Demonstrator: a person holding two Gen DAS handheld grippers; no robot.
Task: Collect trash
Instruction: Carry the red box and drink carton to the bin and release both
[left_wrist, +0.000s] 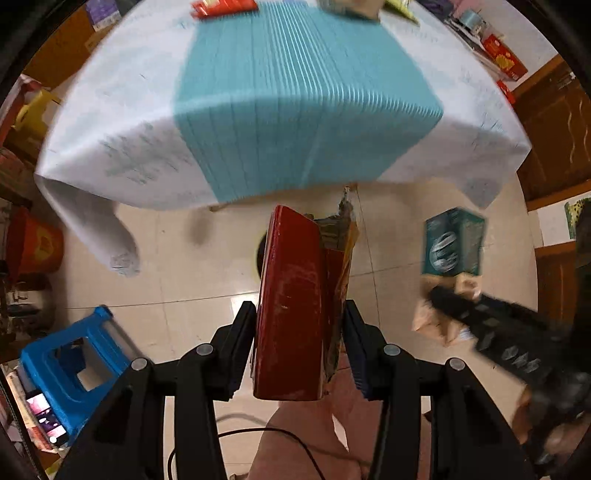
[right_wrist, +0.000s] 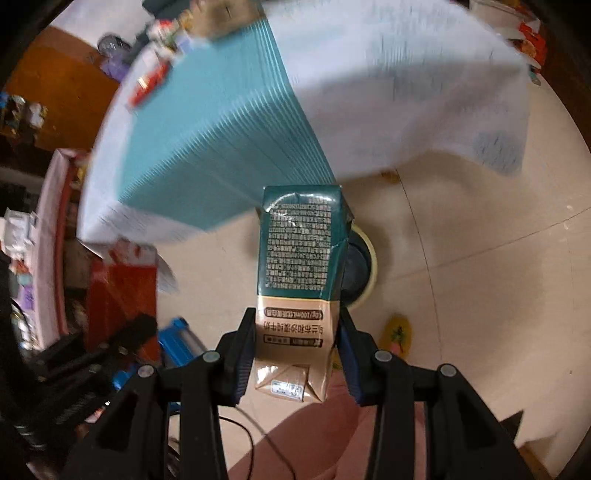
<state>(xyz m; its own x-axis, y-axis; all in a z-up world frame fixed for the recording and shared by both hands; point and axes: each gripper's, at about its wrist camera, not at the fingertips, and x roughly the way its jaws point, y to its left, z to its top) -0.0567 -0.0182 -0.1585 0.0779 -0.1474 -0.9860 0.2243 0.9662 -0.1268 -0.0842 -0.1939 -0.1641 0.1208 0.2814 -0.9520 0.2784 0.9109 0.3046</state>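
Tiled floor under cloth-draped table (left_wrist: 280, 96); one bin (right_wrist: 360, 266) mostly hidden behind carton, contents unseen. Left gripper (left_wrist: 301, 347) clamps one red box (left_wrist: 291, 306) plus crumpled wrapper (left_wrist: 341, 236); right gripper (right_wrist: 297, 350) clamps one green-tan milk carton (right_wrist: 299, 254), both above floor, frames blurred

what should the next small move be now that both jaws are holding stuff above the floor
Probably lower both hands a bit further toward the round bin on the floor, then release. The left gripper is clamped on a red box, the right gripper on a green and tan carton. The bin sits just behind both items, off the edge of the table, mostly hidden.
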